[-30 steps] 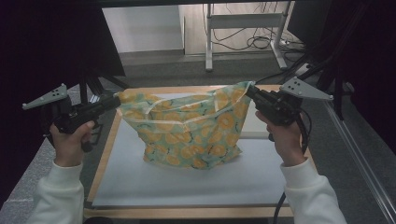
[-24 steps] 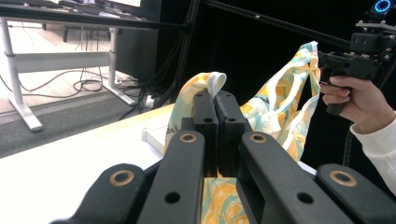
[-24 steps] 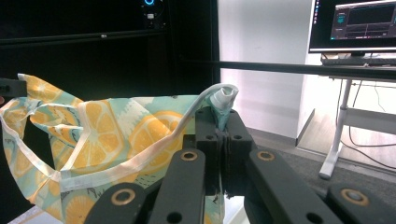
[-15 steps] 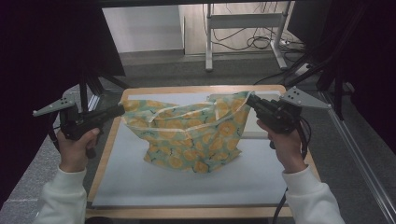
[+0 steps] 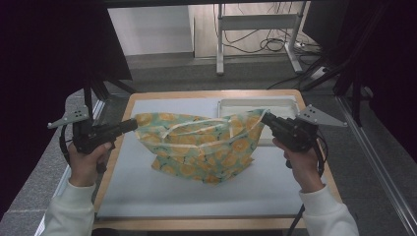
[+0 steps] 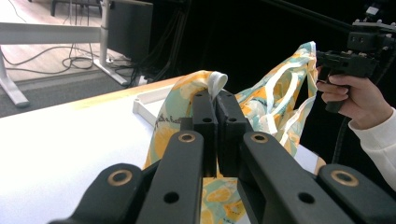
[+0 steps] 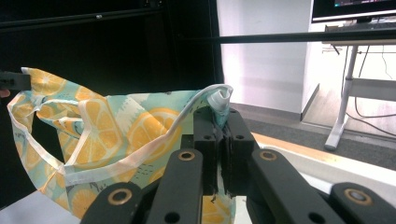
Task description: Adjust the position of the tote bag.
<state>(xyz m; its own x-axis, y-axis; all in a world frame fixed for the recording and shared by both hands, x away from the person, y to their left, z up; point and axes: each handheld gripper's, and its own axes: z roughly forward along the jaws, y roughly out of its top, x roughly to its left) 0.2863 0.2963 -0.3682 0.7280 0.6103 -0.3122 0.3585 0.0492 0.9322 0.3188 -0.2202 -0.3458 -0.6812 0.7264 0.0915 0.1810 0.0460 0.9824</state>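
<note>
Our left claw (image 5: 132,126) clamped on one top corner of the lemon-print tote bag (image 5: 201,147), our right claw (image 5: 265,119) pinching the opposite corner, bag stretched between us, its bottom resting on the white worktop (image 5: 162,191), shallow tray (image 5: 255,105) just behind

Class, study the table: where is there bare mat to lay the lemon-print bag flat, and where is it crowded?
Bare white mat lies between the bag and the table's near edge, and along the bag's left. The far right corner is crowded: a white tray sits there, with the bag's corner over it.
</note>
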